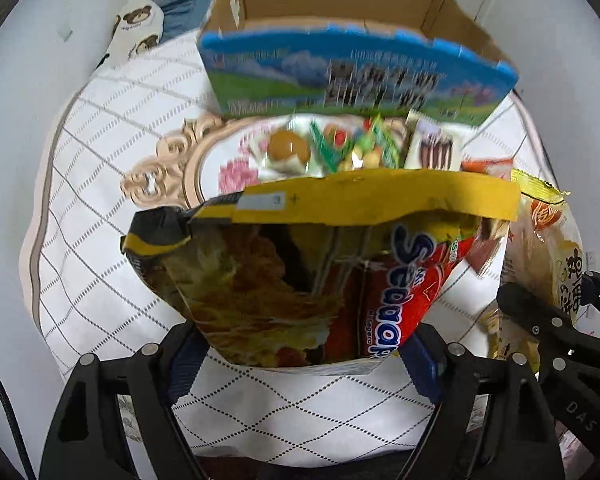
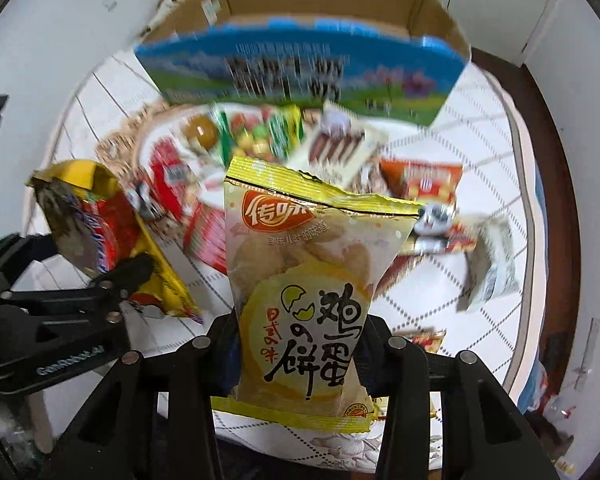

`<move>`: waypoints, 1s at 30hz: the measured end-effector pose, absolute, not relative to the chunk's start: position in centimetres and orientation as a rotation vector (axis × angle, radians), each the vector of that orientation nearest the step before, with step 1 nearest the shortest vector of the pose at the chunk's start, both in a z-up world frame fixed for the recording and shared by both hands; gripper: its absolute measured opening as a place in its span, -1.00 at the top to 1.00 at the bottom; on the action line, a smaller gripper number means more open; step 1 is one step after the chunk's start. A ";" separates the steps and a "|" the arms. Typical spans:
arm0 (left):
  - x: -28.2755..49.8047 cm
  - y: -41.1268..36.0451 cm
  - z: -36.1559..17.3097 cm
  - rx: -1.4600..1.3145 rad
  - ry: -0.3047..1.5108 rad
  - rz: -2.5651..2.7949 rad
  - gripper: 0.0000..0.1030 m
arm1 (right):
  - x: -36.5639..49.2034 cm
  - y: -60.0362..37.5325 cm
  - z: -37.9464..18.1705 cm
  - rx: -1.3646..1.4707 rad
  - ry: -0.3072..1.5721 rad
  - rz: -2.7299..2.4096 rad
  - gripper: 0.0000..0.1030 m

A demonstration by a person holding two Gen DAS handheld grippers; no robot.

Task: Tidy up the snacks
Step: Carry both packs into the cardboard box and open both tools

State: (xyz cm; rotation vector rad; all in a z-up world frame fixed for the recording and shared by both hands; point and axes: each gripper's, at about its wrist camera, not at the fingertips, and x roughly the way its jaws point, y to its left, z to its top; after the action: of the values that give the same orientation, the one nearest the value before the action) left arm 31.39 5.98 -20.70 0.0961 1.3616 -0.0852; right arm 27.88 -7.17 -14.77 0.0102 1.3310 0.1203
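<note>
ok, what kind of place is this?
Probably a home, likely a bedroom: the snacks sit on a quilted white cover like bedding, with a bear-print pillow behind, plus an ornate floral tray and a cardboard box.

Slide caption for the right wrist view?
Right gripper holds a yellow egg-biscuit packet above the snack-strewn table, cardboard box behind.

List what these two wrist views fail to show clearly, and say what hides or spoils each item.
- Cardboard box floor: both views, hidden behind its blue front wall.
- Box lettering: both views, motion-blurred.
- Plate near half: left view, covered by the noodle packet.
- Loose snacks: right view, blurred.
- Egg biscuit bag bottom corners: right view, behind fingers.
</note>
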 end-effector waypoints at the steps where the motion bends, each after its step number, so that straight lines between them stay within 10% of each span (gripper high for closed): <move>1: 31.1 4.5 -19.8 0.088 1.349 -0.094 -0.63 | 27.2 -7.5 -14.3 0.018 1.319 0.125 0.09; 16: 41.9 2.1 -6.7 0.014 1.169 -0.221 -0.63 | 37.9 -10.5 -6.7 0.129 1.121 0.168 0.09; 30: 61.5 0.3 -16.4 0.010 1.494 -0.205 -0.63 | 56.2 -13.2 -15.3 0.150 1.277 0.163 0.09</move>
State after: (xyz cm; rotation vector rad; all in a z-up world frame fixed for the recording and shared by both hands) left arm 61.55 0.32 -16.40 0.0103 1.4938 -0.2046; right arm 56.22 -13.17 -15.27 0.1503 1.2774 0.1628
